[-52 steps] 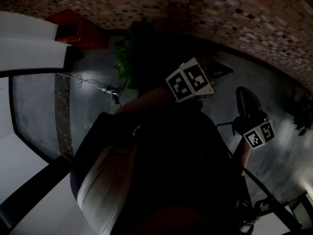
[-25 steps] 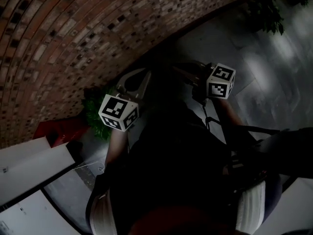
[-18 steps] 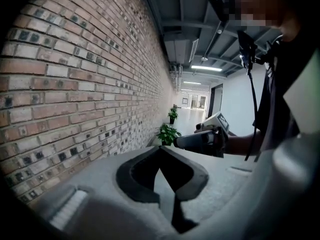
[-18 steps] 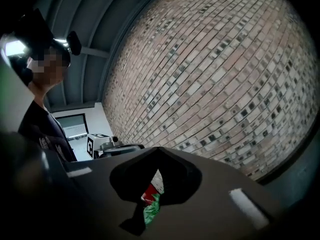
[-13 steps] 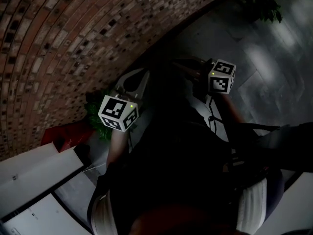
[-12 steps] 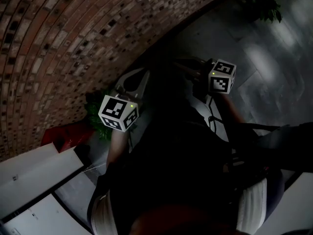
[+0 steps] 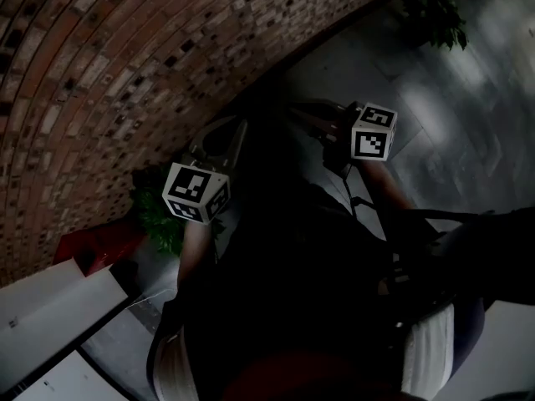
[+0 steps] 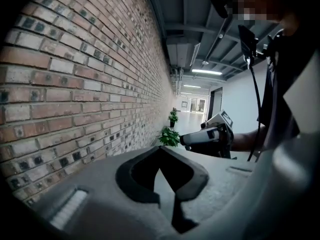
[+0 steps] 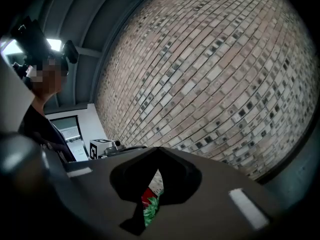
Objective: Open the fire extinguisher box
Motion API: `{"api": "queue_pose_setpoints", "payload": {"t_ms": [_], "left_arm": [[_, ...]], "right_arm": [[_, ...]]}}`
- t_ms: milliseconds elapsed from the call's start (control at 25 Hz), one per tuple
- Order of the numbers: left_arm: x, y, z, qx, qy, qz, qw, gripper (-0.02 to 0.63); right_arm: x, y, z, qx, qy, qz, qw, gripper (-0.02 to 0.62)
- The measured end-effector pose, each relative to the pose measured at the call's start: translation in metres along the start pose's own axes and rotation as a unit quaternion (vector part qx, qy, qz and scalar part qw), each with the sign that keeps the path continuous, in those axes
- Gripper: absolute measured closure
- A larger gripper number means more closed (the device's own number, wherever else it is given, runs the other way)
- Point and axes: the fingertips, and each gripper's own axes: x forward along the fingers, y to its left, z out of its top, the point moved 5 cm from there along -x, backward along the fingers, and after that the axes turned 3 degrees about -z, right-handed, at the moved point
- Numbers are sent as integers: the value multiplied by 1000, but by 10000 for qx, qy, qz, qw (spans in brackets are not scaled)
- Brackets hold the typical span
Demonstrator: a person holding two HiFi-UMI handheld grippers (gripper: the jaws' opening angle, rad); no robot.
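Head view turned along brick wall (image 7: 100, 73); red fire extinguisher box (image 7: 94, 245) stayed well apart. Left gripper (image 8: 160, 151), right gripper (image 9: 159, 151): jaws pressed together, empty. Opening likely unstarted.

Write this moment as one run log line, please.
left gripper: jaws shut, empty | right gripper: jaws shut, empty | red box: by brick wall, beside plant, untouched

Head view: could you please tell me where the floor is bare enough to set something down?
The grey floor at the right is bare, bordered by the brick wall and the potted plant at the top. The left corner is crowded: the red box, a green plant and a white ledge sit close together by the wall.
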Motion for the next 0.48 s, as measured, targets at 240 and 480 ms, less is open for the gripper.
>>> {"api": "queue_pose_setpoints", "payload": {"t_ms": [240, 480], "left_arm": [[-19, 56, -2, 90, -23, 178, 9998, 607], [-42, 101, -3, 109, -127, 224, 9996, 607]], "right_arm": [[56, -4, 17, -222, 101, -22, 9997, 594], [112, -2, 23, -372, 166, -17, 9992, 595]]}}
